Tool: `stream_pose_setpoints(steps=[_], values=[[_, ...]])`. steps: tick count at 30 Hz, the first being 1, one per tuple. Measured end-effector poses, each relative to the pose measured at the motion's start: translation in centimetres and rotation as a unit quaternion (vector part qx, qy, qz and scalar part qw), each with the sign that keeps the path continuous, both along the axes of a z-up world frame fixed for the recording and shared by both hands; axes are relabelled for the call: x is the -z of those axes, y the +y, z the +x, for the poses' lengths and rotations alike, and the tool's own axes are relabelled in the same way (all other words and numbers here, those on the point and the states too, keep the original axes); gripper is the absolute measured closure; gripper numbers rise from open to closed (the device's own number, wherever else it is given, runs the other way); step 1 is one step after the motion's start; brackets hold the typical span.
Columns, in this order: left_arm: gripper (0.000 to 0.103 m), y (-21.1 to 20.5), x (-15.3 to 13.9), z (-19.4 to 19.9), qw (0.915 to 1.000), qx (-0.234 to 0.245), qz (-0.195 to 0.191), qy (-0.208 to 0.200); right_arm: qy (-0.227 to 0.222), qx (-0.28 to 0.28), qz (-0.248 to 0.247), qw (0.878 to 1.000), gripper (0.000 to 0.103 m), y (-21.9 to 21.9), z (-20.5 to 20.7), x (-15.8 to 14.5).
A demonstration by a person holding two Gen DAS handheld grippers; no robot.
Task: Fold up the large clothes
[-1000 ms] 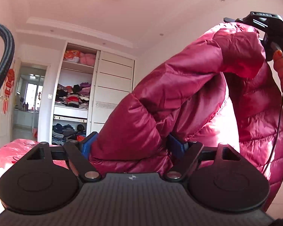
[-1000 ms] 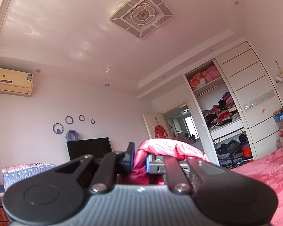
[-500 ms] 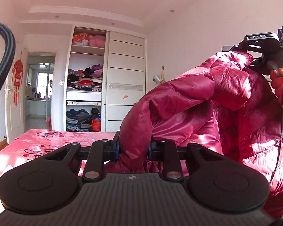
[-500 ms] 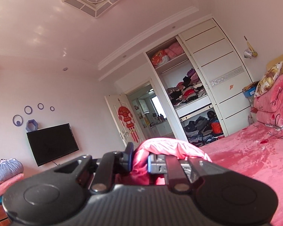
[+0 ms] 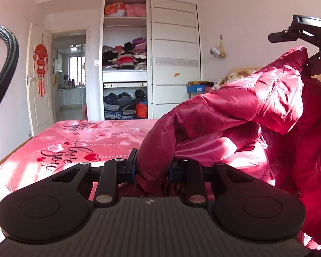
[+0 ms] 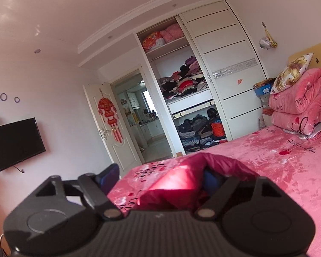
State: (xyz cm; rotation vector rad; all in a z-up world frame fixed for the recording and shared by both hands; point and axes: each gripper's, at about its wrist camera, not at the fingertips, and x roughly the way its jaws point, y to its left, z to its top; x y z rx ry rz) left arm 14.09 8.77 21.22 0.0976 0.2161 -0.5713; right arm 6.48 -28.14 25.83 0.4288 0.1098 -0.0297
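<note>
A shiny magenta puffer jacket (image 5: 235,115) hangs between my two grippers above a pink bed. My left gripper (image 5: 153,168) is shut on a fold of the jacket at the bottom middle of the left wrist view. The jacket rises to the right toward my right gripper (image 5: 310,42), seen at the upper right edge. In the right wrist view my right gripper (image 6: 160,177) has its fingers spread wide, and a bunch of the jacket (image 6: 182,184) lies between them against the right finger.
The pink bedspread (image 5: 79,141) with heart prints lies below. A folded pink quilt and pillow (image 6: 297,107) sit at the bed head. An open wardrobe (image 5: 124,64) full of clothes, a doorway and a wall television (image 6: 15,143) stand beyond.
Both grippers have come down from ceiling height toward the bed. The left gripper has closed on the jacket. The right gripper's fingers, shut on the jacket before, now stand wide apart.
</note>
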Motion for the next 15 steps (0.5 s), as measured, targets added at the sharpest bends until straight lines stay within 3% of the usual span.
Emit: stream_pose_setpoints(steps=[3,7,10,15], values=[[0.07,-1.6,2.5,3.4,0.9985,-0.025,0.022,0.044,0.052,0.009,0.024,0.998,0.018,-0.7,2.4,2.9],[0.055,-2.0,5.0,7.4,0.9918,-0.056,0.035,0.109,0.081,0.02,0.039,0.996,0.015,-1.3,2.5,6.2],[0.038,-0.3,6.1,7.5,0.9877,-0.082,0.036,0.128,0.076,0.06,0.024,0.995,0.003,-2.0,1.0,7.2],[0.032,3.3,5.8,3.4,0.9859,-0.094,0.036,0.133,0.076,0.094,0.068,0.99,0.003,-4.5,-2.4,7.6]])
